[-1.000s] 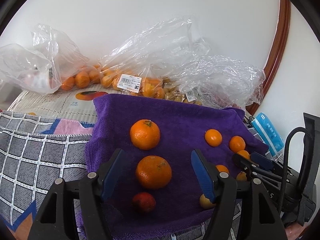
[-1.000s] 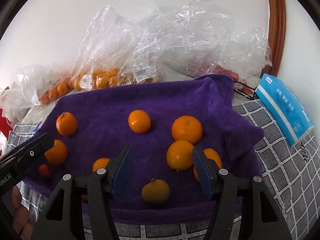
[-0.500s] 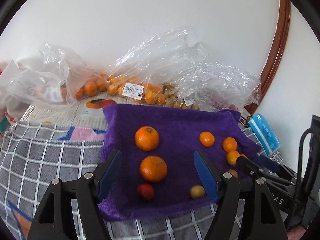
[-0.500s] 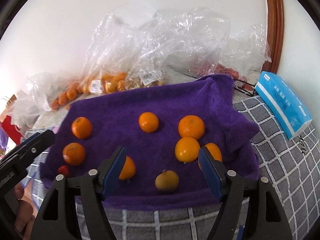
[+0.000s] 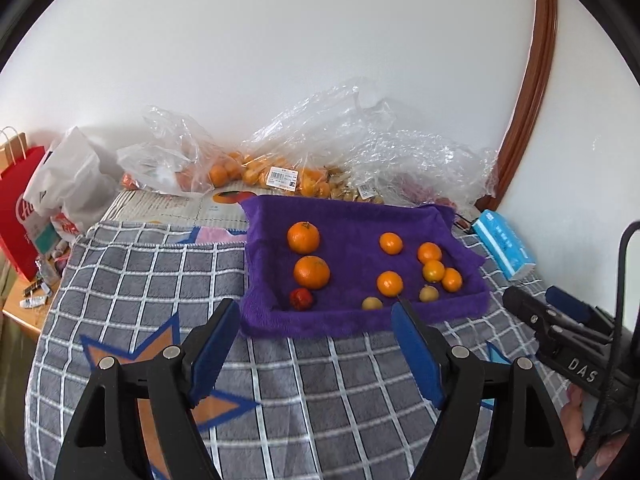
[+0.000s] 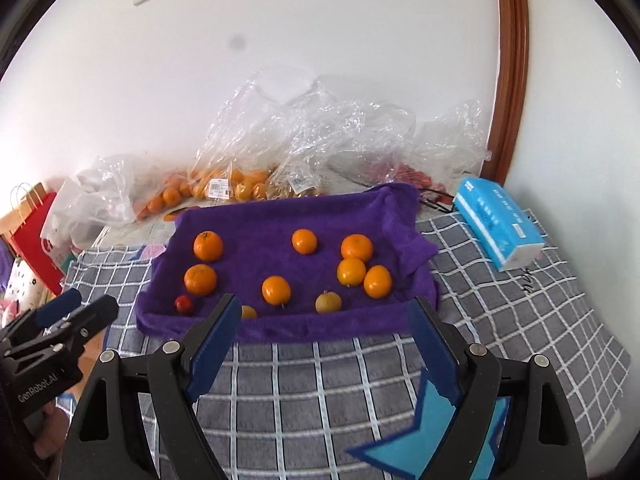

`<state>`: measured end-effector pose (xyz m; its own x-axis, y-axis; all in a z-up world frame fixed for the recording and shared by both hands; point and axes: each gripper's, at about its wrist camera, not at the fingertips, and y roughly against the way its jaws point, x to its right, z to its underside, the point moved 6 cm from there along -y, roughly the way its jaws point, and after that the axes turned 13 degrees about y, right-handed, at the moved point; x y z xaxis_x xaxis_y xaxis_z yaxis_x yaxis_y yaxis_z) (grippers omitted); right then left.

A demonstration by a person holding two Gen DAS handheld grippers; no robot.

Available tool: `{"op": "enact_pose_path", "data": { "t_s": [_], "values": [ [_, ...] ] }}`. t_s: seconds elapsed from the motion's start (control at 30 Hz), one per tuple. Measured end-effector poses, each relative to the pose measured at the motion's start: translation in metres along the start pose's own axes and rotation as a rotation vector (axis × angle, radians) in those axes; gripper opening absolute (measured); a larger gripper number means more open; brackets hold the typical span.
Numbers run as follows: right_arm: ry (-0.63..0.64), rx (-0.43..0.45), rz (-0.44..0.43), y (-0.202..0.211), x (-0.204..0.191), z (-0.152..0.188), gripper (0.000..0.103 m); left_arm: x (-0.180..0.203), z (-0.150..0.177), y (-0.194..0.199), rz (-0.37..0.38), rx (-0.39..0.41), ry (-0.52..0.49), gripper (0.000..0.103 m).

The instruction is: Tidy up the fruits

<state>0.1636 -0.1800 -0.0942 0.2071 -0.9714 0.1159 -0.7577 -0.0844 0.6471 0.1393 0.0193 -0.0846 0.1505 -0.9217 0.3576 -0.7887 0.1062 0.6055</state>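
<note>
Checked blanket (image 5: pixel 132 276) bare left of purple towel (image 5: pixel 352 320) edge | both grippers' fingers (image 5: pixel 212 344) spread — nothing between, just opening

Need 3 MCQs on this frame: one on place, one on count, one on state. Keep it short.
1. Where is the small red fruit on the purple towel?
A. near-left corner
B. far-right corner
C. centre

2. How many small yellowish round fruits lie on the towel?
A. none
B. two
C. five

3. What is between the left tongs?
A. an orange
B. the tissue pack
C. nothing

Key: 1 A, it lies beside the near-left edge, just below the two big oranges. 2 B, two sit along the near edge. 3 C, the blue pads stand apart over the grey checked blanket.
</note>
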Motion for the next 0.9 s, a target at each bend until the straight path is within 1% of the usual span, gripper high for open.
{"op": "enact_pose_path", "data": {
  "t_s": [0.1, 0.13, 0.17, 0.27, 0.3, 0.33, 0.37, 0.5, 0.73, 0.9],
  "values": [
    [-0.009, 0.013, -0.015, 0.022, -0.002, 0.012, 0.084, 0.002, 0.005, 0.023, 0.005, 0.013, -0.002, 0.084],
    [-0.01, 0.026, -0.022, 0.031, -0.003, 0.015, 0.086, 0.004, 0.007, 0.031, -0.003, 0.025, -0.016, 0.085],
    [-0.014, 0.032, -0.018, 0.039, -0.002, 0.019, 0.091, 0.007, 0.01, 0.037, -0.009, 0.03, -0.032, 0.088],
    [-0.015, 0.048, -0.004, 0.059, -0.001, 0.027, 0.098, 0.016, 0.016, 0.053, -0.023, 0.04, -0.065, 0.093],
    [-0.015, 0.052, 0.003, 0.065, 0.0, 0.03, 0.1, 0.019, 0.017, 0.059, -0.028, 0.054, -0.072, 0.098],
    [-0.021, 0.053, 0.01, 0.07, 0.002, 0.032, 0.103, 0.023, 0.019, 0.065, -0.028, 0.068, -0.083, 0.1],
    [-0.038, 0.051, 0.016, 0.076, 0.004, 0.035, 0.103, 0.026, 0.02, 0.07, -0.026, 0.076, -0.093, 0.102],
    [-0.064, 0.04, -0.012, 0.089, 0.011, 0.044, 0.103, 0.037, 0.028, 0.086, -0.012, 0.091, -0.117, 0.102],
    [-0.067, 0.06, 0.032, 0.11, 0.021, 0.051, 0.103, 0.039, 0.034, 0.093, -0.018, 0.086, -0.096, 0.102],
    [-0.068, 0.07, 0.04, 0.118, 0.024, 0.053, 0.103, 0.037, 0.033, 0.095, -0.026, 0.085, -0.083, 0.102]
  ]
}}
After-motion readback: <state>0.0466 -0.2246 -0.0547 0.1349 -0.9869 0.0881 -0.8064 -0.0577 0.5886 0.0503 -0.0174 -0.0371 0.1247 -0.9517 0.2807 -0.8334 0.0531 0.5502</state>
